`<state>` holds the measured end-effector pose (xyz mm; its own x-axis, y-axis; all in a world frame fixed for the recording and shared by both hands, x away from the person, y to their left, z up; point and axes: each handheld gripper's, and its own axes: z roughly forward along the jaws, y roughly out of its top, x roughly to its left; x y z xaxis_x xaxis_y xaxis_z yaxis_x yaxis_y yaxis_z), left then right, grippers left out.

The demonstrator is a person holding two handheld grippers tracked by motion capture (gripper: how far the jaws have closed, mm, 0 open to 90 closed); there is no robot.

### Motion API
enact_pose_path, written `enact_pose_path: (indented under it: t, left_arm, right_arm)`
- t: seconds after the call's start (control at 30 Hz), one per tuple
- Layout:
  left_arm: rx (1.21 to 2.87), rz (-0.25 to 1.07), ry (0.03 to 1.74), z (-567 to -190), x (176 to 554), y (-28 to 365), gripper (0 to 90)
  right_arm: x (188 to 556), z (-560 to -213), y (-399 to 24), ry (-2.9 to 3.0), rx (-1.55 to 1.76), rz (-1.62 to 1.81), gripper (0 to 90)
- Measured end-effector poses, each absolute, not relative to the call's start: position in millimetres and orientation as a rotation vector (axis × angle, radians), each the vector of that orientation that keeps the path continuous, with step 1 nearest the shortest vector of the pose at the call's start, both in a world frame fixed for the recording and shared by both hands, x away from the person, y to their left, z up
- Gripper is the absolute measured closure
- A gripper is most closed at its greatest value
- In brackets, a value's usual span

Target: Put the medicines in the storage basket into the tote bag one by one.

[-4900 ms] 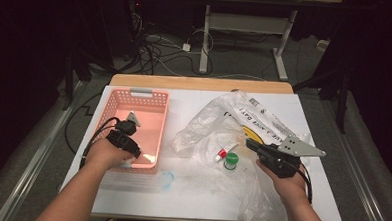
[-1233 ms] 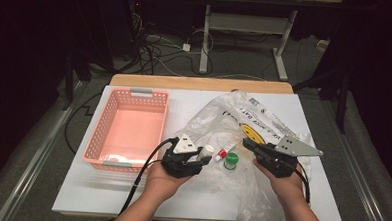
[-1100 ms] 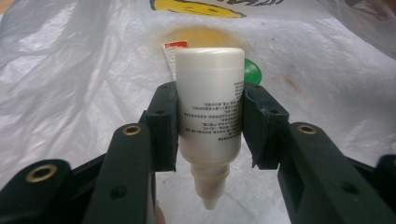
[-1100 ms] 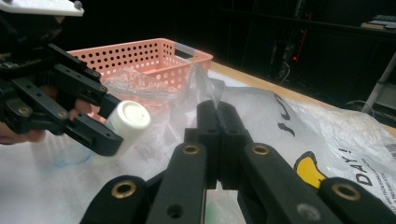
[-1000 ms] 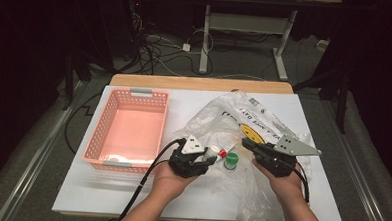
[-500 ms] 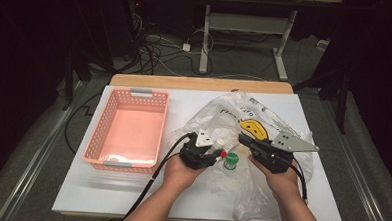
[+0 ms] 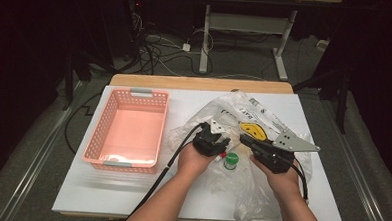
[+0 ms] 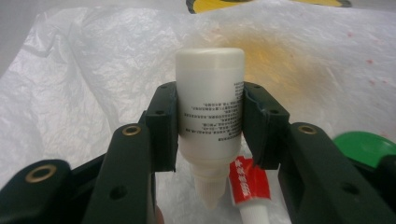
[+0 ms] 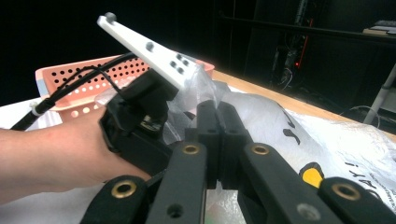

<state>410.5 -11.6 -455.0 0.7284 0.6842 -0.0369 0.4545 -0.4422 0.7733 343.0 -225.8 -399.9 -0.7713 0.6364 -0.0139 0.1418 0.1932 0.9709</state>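
Observation:
My left gripper (image 7: 216,141) hovers over the clear plastic bag (image 7: 260,193) at mid-table, shut on a white bottle (image 8: 210,93) with small print. The bottle's nozzle points back toward the camera, and both pads press its sides. Just under it lie a red-labelled tube (image 8: 247,182) and a green cap (image 7: 230,160), which also sits at the right edge of the left gripper view (image 8: 369,147). My right gripper (image 7: 246,139) is close beside it on the right. Its jaws (image 9: 218,135) are shut, pinching the bag's film near the yellow print (image 7: 253,129).
A pink perforated basket (image 7: 129,92) stands left of the bag on the white tabletop (image 7: 105,186). The left gripper's cable trails back toward the table's near edge. Dark floor, cables and desk legs lie beyond the far wooden edge.
My left gripper has travelled right, from beside the basket to over the bag next to the right gripper. The right hand has stayed put; the bag's film near it has shifted a little.

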Motion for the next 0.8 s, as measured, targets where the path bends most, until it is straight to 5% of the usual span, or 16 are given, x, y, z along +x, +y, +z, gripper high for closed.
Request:
enact_pose_path:
  t: [0.27, 0.8]
  left_arm:
    - [2.068, 0.399, 0.871, -443, 406, -10, 42.6]
    - [2.129, 0.278, 0.768, -445, 341, 34, 40.0]
  right_arm:
    - [342, -401, -228, 2.061, 0.729, 1.599, 90.0]
    - [338, -401, -232, 2.065, 0.739, 1.585, 90.0]
